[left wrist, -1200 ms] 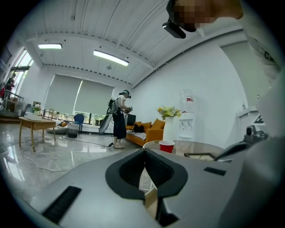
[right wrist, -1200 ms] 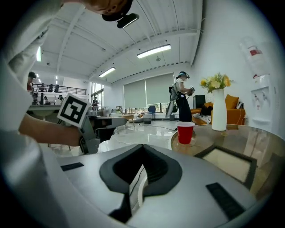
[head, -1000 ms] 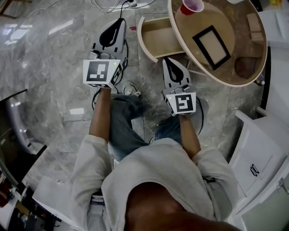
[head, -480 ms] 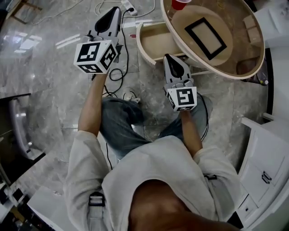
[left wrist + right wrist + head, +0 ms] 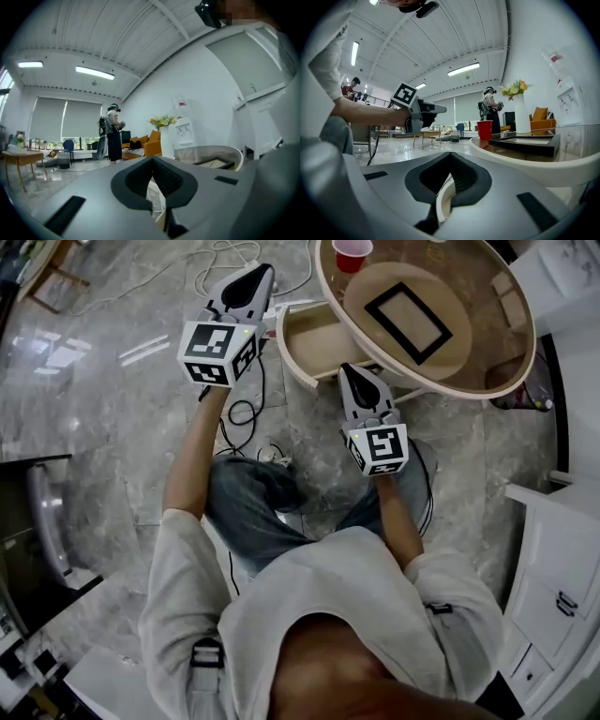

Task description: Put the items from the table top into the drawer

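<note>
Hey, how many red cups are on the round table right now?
1. The red plastic cup stands near the far edge of the round table, beyond the black rectangular picture frame. That edge is cropped, so more may be hidden.

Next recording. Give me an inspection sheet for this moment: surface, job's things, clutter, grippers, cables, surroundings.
Surface: oval wooden table with a pale rim; its curved wooden drawer stands open, nothing seen in the visible part.
Job's things: red plastic cup and black rectangular picture frame, both on the table top.
Clutter: brown shapes at the table's right side, too unclear to name.
Grippers: left gripper shut, empty, left of the drawer; right gripper shut, empty, near the table rim.
Cables: black cable looped on the floor; white cables beyond the left gripper.
Surroundings: grey marble floor; white cabinet; a distant standing person.
</note>
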A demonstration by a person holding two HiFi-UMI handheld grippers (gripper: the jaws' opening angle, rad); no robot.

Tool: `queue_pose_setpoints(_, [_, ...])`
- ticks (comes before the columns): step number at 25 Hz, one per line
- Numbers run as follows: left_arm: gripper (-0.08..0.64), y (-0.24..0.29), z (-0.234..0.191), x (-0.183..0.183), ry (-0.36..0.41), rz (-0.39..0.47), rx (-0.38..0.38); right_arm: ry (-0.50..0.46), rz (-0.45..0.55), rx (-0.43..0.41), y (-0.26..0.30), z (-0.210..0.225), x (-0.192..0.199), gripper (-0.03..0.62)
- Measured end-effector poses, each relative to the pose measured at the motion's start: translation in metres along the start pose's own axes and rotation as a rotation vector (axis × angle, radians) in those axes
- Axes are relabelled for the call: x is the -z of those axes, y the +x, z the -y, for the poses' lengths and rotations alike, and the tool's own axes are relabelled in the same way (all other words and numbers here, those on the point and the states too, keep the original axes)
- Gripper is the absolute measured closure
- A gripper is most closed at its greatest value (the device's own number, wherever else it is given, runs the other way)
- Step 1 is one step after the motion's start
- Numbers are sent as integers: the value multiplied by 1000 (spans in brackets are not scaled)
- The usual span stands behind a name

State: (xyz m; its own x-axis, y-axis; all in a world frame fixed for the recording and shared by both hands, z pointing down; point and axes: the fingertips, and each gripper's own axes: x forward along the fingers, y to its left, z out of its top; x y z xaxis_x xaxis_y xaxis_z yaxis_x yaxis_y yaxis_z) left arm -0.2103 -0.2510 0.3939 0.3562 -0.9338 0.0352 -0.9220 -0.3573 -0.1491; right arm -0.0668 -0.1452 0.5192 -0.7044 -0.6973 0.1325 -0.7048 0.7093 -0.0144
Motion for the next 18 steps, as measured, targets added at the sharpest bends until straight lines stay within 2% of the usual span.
queue_pose_setpoints(3, [545, 28, 18, -3, 135, -29, 70, -1, 5, 1, -3, 1, -3, 569])
queue_pose_setpoints(7, [544, 61, 47, 7, 352, -89, 165, -5, -3, 8, -12, 4, 0, 569])
queue_pose_setpoints(15, [543, 107, 77, 26, 842, -181, 278, -15, 0, 22, -27, 6, -1, 569])
queue_pose_setpoints(18, [540, 117, 86, 27, 965, -200, 318, -11, 6, 36, -33, 8, -2, 569])
